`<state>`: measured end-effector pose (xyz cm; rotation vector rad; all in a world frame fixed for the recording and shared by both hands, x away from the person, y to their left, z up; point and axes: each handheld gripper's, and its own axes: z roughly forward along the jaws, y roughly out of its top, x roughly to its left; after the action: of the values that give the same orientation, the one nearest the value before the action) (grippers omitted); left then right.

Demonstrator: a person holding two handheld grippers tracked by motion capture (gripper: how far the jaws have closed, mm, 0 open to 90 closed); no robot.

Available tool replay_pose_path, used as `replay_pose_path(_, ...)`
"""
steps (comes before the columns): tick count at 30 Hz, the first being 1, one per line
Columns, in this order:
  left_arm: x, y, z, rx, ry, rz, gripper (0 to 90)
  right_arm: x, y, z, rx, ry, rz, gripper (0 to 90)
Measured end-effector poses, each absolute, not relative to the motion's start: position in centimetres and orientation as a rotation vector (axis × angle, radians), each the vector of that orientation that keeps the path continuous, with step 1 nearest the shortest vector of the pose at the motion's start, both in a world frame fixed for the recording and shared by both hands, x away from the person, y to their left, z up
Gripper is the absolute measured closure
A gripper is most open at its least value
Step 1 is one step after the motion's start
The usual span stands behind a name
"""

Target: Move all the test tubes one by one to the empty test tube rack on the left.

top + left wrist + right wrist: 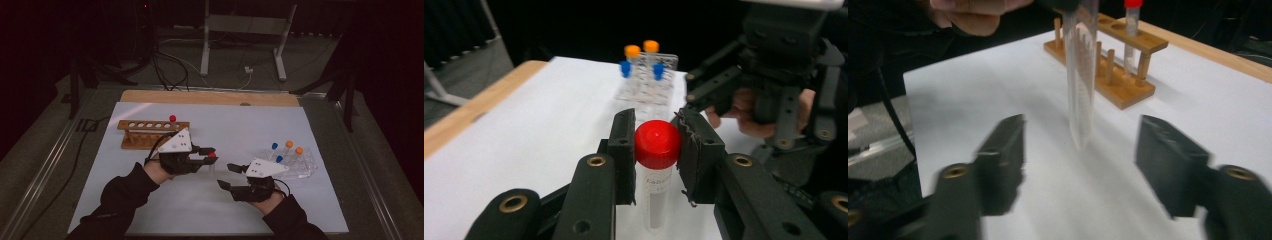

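Observation:
A clear tube with a red cap (657, 143) hangs upright between the pads of my left gripper (657, 152), which is shut on the cap. In the high view this tube (212, 159) is held just above the white mat, right of the wooden rack (150, 131). My right gripper (227, 175) stands open a little to the right, its jaws pointing toward the tube. In the right gripper view the tube's clear body (1081, 100) hangs ahead of my right gripper (1083, 150), untouched by its spread jaws. A second red-capped tube (172, 119) stands in the rack's right end hole.
A clear tray (307, 167) at the right holds several tubes with blue and orange caps. The white mat (250, 125) covers the table, with a wooden strip along its far edge. Cables and a metal stand lie on the floor beyond.

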<state>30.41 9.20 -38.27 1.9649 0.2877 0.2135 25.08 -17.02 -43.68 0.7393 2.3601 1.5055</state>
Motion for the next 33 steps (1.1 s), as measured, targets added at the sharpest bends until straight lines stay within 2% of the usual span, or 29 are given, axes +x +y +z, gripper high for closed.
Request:
replay_pose_path(5,31.3,10.8,-36.8,1.962,0.331,0.272,71.6,25.1,-17.1,-43.4,0.779,2.322,1.52,17.0)
replay_pose_path(10,32.3,12.3,-35.6,1.959,0.377,0.331,71.6,25.1,-17.3,-43.4,0.782,2.31,1.528,11.9)
replay_pose_path(15,33.2,13.6,-34.9,1.947,0.426,0.373,71.7,25.1,-17.4,-43.3,0.773,2.325,1.549,0.9)
replay_pose_path(33,36.7,18.2,-34.7,1.934,0.603,0.5,71.6,25.0,-17.6,-43.3,0.76,2.334,1.531,0.0)
